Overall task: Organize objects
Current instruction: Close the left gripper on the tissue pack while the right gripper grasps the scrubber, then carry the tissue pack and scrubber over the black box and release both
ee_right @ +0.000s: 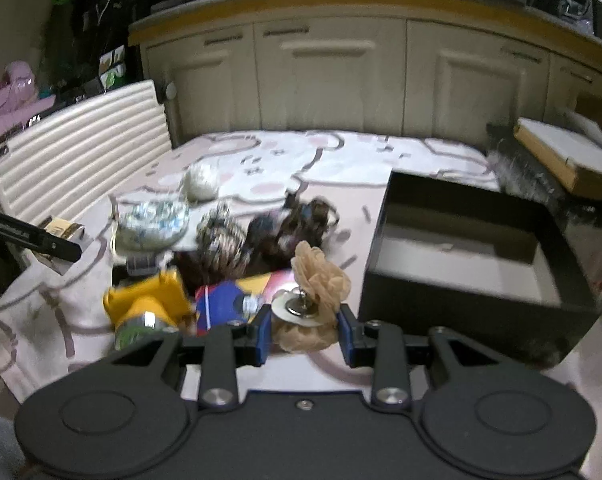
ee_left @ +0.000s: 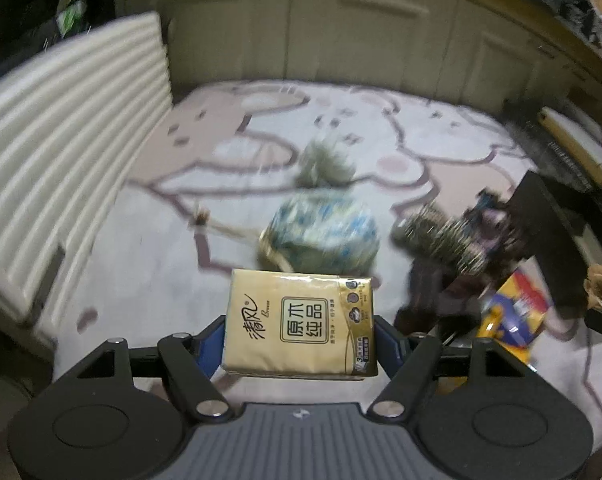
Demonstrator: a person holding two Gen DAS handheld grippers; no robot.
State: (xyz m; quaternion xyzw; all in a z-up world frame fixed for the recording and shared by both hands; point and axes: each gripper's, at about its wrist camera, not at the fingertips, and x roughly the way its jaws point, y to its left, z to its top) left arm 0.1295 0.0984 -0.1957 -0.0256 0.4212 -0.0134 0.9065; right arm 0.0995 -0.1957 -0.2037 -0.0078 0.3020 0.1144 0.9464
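L gripper [ee_left: 299,340] is clamped on a gold tissue pack [ee_left: 301,322], blue pads pressing both its short sides, pack sticking out fwd past the fingertips & held above the pink-patterned rug [ee_left: 141,264]. R gripper [ee_right: 304,330] is closed narrow on a beige fabric flower clip [ee_right: 315,300] w/ a metal disc on it, just left of the black box [ee_right: 477,312]. Blurry clutter pile [ee_right: 229,248] lies on the rug ahead, left of the box.

Gold tissue pack [ee_left: 301,322]: flat, printed face up, clamped at its 2 sides, lifted off pink patterned mat. Beige fabric flower clip [ee_right: 315,292]: metal disc showing, pinched above mat, just beside open black box [ee_right: 473,256]. Blue-white pouch [ee_left: 325,236], dark hair ties [ee_right: 289,232], yellow toy [ee_right: 149,304]: lying clustered on mat.
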